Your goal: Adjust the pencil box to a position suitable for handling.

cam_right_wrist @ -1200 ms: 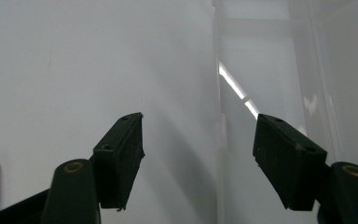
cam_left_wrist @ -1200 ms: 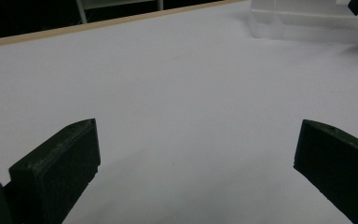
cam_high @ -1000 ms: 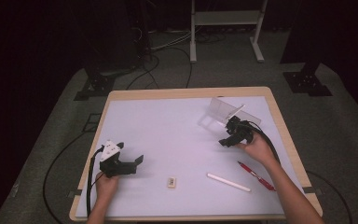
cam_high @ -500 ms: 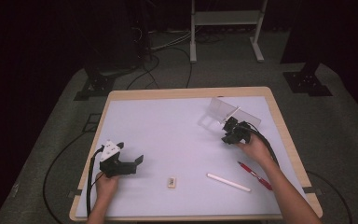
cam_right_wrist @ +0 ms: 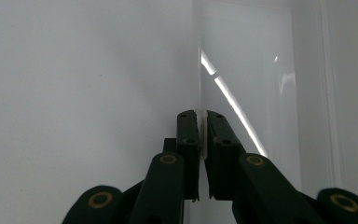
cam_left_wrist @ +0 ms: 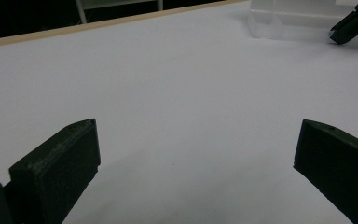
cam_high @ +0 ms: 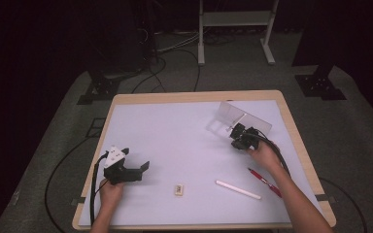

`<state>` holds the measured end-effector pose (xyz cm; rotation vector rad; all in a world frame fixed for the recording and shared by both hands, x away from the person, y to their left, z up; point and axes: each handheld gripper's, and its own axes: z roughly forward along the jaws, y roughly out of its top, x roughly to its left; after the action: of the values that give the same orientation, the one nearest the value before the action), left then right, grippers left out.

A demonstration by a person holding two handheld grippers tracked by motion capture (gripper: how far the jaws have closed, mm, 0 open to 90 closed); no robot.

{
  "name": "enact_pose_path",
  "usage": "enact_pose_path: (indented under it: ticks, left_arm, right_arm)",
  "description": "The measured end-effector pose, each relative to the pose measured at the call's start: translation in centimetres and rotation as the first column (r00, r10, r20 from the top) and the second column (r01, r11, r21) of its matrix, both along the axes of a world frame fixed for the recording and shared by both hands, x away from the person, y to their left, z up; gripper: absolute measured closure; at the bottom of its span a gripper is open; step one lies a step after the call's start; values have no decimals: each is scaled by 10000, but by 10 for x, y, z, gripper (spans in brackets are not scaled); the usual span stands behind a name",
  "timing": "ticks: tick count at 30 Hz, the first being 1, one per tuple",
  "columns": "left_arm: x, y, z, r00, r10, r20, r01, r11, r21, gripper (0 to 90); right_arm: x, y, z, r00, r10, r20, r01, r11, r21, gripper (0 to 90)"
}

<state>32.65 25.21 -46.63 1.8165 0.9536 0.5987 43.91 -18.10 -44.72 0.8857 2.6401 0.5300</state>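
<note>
Jaws of my left gripper [cam_high: 143, 167] stand wide apart with nothing between them, resting low over the bare white table [cam_high: 175, 141] at its near left side. Going to the right, a small eraser [cam_high: 178, 189] lies near the front edge, then a white pen [cam_high: 238, 189] and a red pen [cam_high: 263, 178], all three untouched and apart from each other. Farther back on the right is the clear plastic box [cam_high: 252, 121], open, with its lid standing up. My right gripper [cam_high: 237, 131] has just been closing its jaws, and in the right gripper view they are now pressed together on the thin clear edge of this lid [cam_right_wrist: 200, 84]. I judge the work is at its beginning: the box is gripped, but the eraser and both pens are not yet put inside.
</note>
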Motion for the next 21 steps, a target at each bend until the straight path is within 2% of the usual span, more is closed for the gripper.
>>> enact_pose_path:
  ticks: [2,3,12,14,16,21]
  left_arm:
    - [0,0,0,10000,-2,2,2,10000,-2,0]
    - [0,0,0,10000,-1,0,1,10000,-8,0]
    - [0,0,0,10000,4,9,-4,10000,-24,0]
    - [0,0,0,10000,4,1,-4,10000,-7,0]
    - [0,0,0,10000,4,1,-4,10000,-6,0]
    - [0,0,0,10000,11,1,-11,10000,-4,0]
  right_arm:
    - [0,0,0,10000,38,74,-38,10000,-63,845]
    - [-2,1,0,9996,81,262,-76,9998,-176,847]
    - [-6,0,7,9968,140,786,-117,9995,-300,852]
    - [-8,-2,13,9948,102,1015,-82,9998,-204,855]
    - [-9,-3,15,9947,73,1022,-62,9999,-106,855]
    - [-22,-3,31,9893,445,1388,-474,9987,174,854]
